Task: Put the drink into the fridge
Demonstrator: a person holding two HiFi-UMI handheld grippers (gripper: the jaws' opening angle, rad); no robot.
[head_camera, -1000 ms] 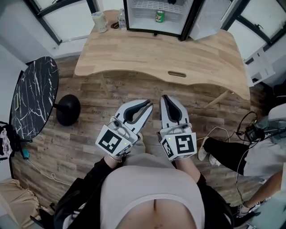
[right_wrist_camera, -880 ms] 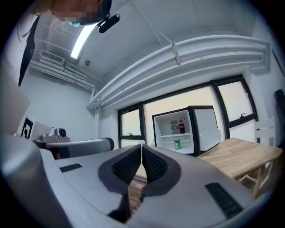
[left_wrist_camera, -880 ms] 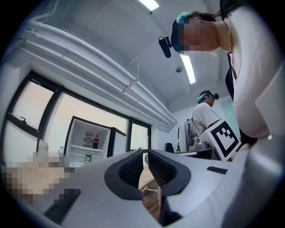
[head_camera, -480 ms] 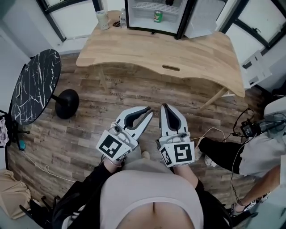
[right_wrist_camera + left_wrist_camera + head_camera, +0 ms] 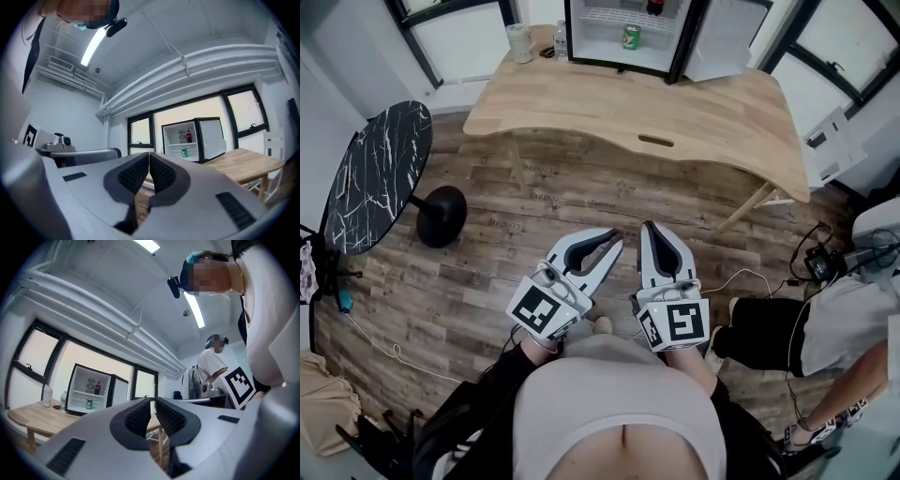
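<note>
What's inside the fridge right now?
The open fridge holds a green can on the bottom level and a dark bottle on the shelf above. Nothing else shows; the door pockets are too small to read.

Furnishings: counter (image 5: pixel 703 112), pale honey wood, fine grain; fridge (image 5: pixel 687 42), black frame, white interior; can (image 5: pixel 631 36), green; round side table (image 5: pixel 375 178), black with white marble veining; floor (image 5: pixel 534 206), mottled grey-brown planks; window frames (image 5: pixel 420 47), black. Tools: left tongs (image 5: pixel 614 240) and right tongs (image 5: pixel 648 228), white-grey shells, black ribbed pads (image 5: pixel 139 419), each bearing a black-and-white square-marker cube (image 5: pixel 539 309).
</note>
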